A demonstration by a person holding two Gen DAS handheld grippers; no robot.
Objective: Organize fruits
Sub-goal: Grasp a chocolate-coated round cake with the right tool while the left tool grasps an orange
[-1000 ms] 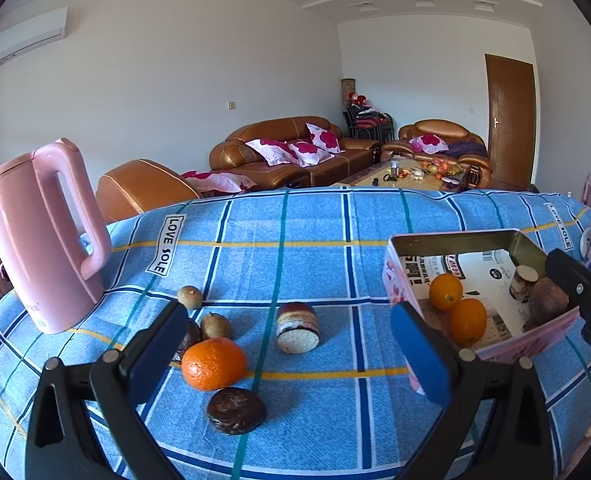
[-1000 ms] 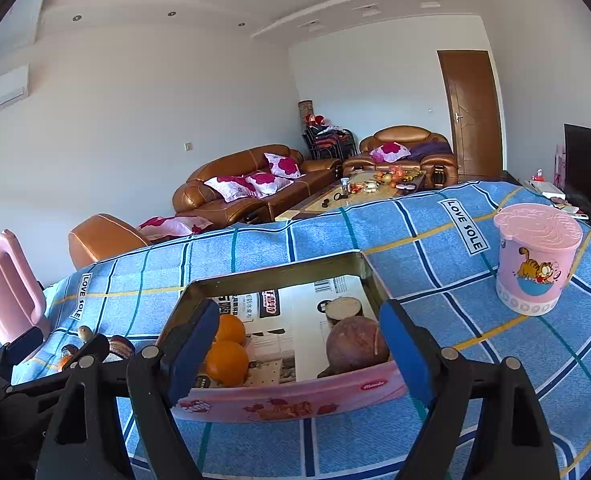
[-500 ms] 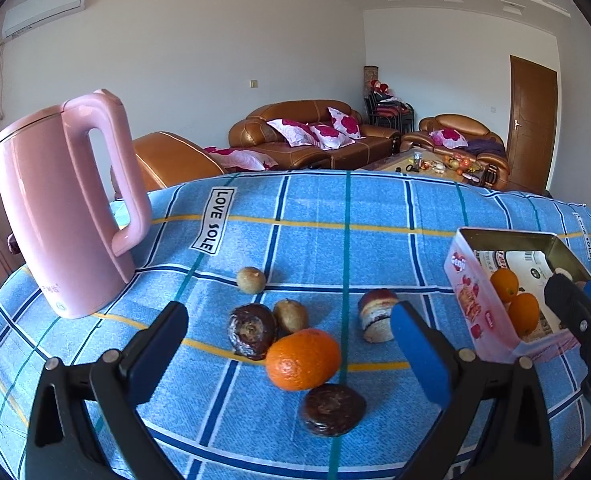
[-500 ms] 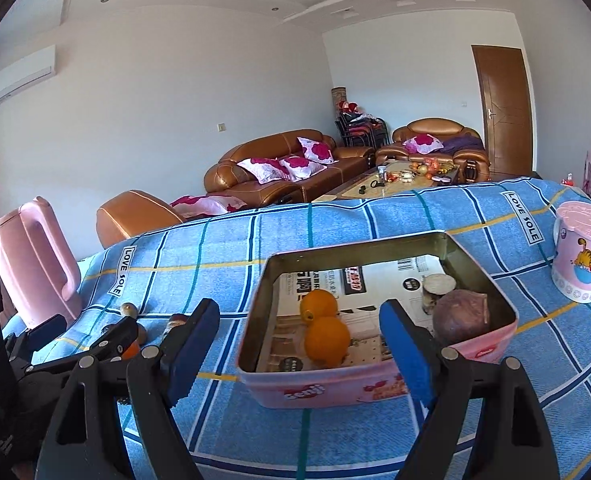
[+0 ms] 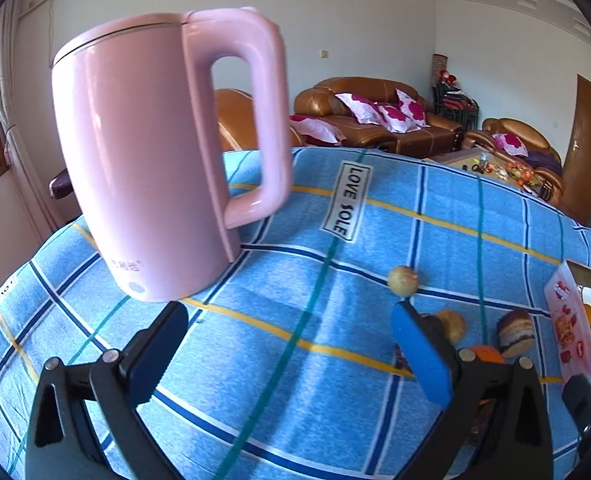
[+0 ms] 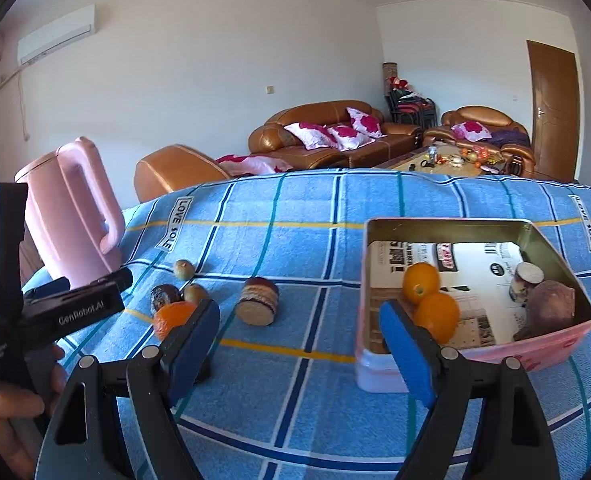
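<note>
A pink box (image 6: 551, 336) on the blue checked cloth holds two oranges (image 6: 435, 312), a brown fruit (image 6: 547, 308) and a small jar. Left of it lie a loose orange (image 6: 171, 316), a dark fruit (image 6: 163, 296), two kiwis (image 6: 184, 268) and a cut cake piece (image 6: 257, 300). My right gripper (image 6: 299, 340) is open and empty, between the loose pile and the box. My left gripper (image 5: 291, 344) is open and empty, left of the pile, facing the pink kettle (image 5: 151, 168); one kiwi (image 5: 402, 280) shows there.
The pink kettle (image 6: 71, 220) stands at the table's left edge. The left gripper's body and the hand on it (image 6: 55, 312) fill the lower left of the right wrist view. Sofas and a coffee table lie beyond the table.
The left gripper has swung left, from the fruit pile to the kettle. The right gripper has also shifted left, so the box now sits to its right.
</note>
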